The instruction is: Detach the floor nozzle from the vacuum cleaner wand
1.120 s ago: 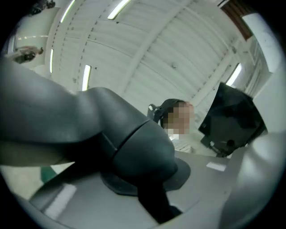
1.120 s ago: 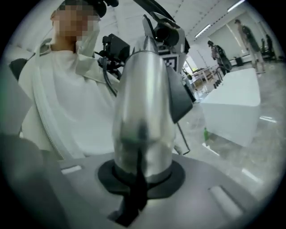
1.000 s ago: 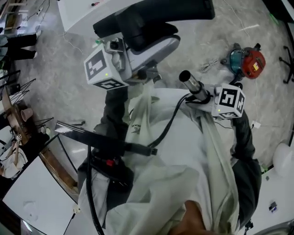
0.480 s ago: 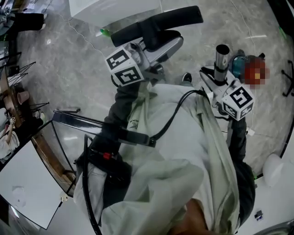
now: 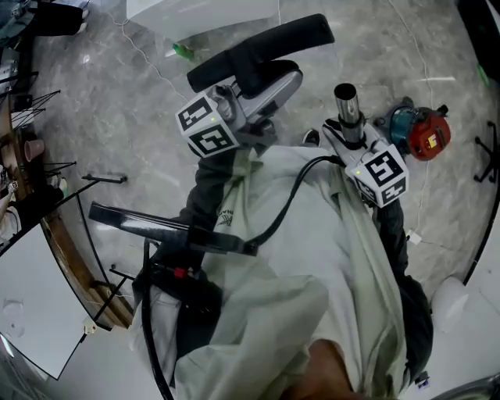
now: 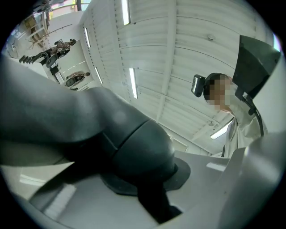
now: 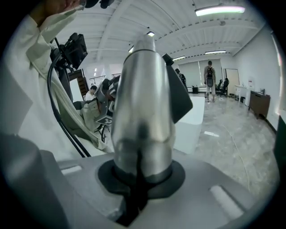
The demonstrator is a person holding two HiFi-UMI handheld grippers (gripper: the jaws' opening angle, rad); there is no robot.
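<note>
The black floor nozzle [image 5: 258, 48] is apart from the silver wand [image 5: 346, 109], with floor showing between them in the head view. My left gripper [image 5: 264, 87] is shut on the nozzle's dark grey neck [image 6: 134, 147], which fills the left gripper view [image 6: 147, 181]. At the right, my right gripper [image 5: 349, 134] is shut on the wand near its open end. In the right gripper view [image 7: 140, 179] the wand's tube [image 7: 143, 112] stands up between the jaws. The rest of the wand is hidden.
A red and teal power tool [image 5: 419, 130] lies on the marble floor right of the wand. A white block [image 5: 203, 12] stands beyond the nozzle. A black cable [image 5: 285, 205] crosses my pale coat. A glass-topped stand [image 5: 78, 226] is at the left, and people stand far off [image 7: 209, 80].
The right gripper has swung the wand so that its open end points up the picture instead of up-left. The left gripper, still on the nozzle, has shifted a little right and tilted.
</note>
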